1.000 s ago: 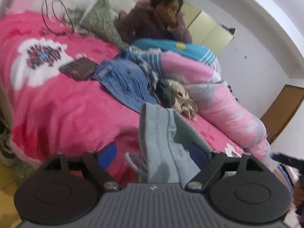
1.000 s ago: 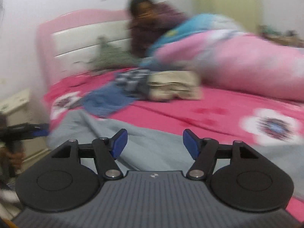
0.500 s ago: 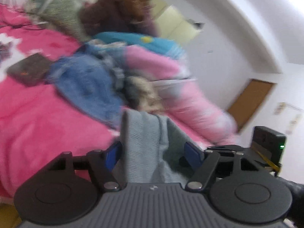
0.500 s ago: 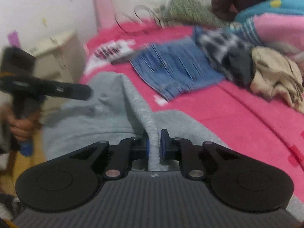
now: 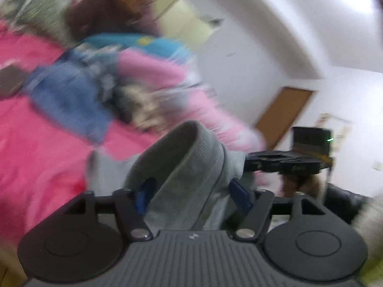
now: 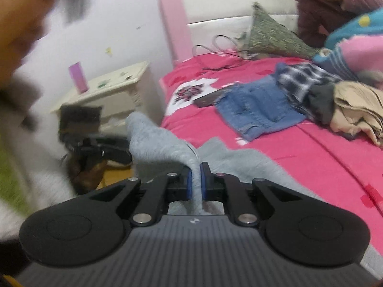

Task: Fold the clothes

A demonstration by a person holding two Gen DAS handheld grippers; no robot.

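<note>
Right wrist: right gripper [image 6: 195, 179] pinches grey garment [image 6: 162, 143]; left gripper [image 5: 191, 193] wide apart

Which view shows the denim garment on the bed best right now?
The right wrist view: the denim garment lies sharp and flat on the pink bedspread, frayed hem visible. The left wrist view shows only a motion-blurred blue patch.

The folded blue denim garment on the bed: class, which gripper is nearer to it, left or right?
Hard to call. Both the right gripper and the left gripper hold the grey garment at the bed's edge, short of the denim garment.
</note>
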